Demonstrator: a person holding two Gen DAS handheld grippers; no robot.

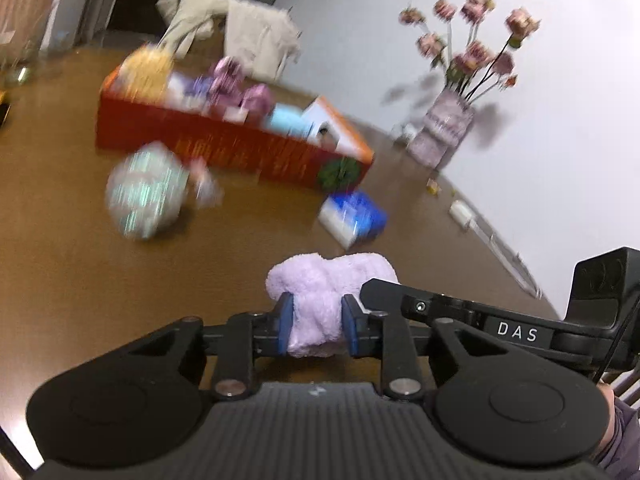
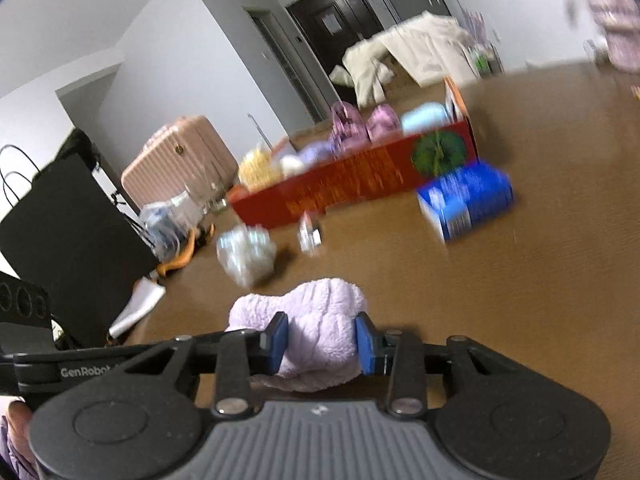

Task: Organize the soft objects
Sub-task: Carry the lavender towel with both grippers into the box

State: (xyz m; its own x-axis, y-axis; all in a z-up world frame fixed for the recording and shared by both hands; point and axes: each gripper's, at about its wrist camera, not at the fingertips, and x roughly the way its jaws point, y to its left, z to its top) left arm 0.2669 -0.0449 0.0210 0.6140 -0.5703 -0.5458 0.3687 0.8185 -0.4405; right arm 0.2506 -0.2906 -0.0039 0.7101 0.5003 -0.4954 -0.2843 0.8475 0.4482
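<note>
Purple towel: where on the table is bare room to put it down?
Bare wood lies between the purple towel and the red box, bordered by the wrapped bundle and the blue pack. The box itself is crowded.

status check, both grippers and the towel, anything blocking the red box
Left gripper and right gripper both shut on lilac towel. Towel held above table. Red box ahead; plastic-wrapped bundle and blue pack lie before it.

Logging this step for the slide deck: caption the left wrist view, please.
Left claw shut on a lilac fluffy cloth above the brown table, red box of soft items ahead.
</note>
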